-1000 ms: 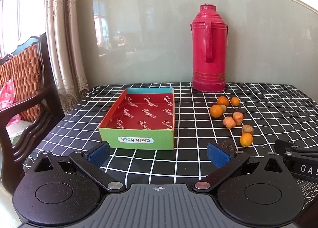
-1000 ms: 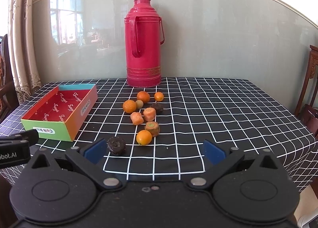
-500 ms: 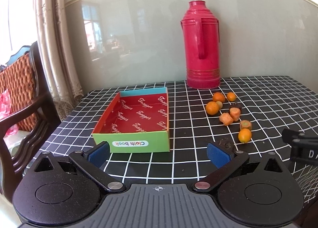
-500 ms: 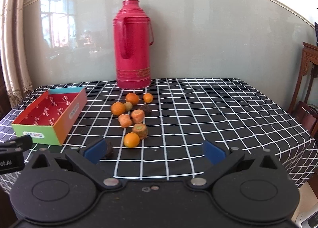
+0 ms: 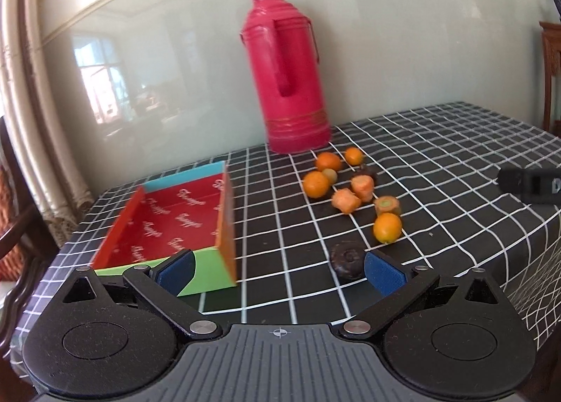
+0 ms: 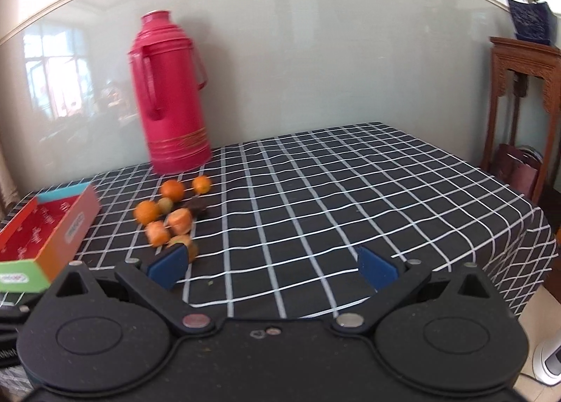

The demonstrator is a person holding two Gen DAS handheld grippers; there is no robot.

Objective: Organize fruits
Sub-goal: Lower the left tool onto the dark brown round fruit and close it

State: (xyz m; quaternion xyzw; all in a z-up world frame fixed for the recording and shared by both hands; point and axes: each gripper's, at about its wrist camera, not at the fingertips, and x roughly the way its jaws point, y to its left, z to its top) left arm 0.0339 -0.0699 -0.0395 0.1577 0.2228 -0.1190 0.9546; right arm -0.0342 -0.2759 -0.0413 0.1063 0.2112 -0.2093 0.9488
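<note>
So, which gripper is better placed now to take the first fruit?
Probably the left gripper: it is open, and the dark fruit lies just beside its right finger. The right gripper, also open, faces mostly bare tablecloth.

Box [image 5: 182, 216] lining (blurred) perhaps reads "Tumppee".

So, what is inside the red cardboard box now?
In the left wrist view the box shows only its red printed floor; no fruit lies inside. The near left corner is hidden behind a blue jaw pad. All fruit, such as the nearest orange, sits outside on the tablecloth.
</note>
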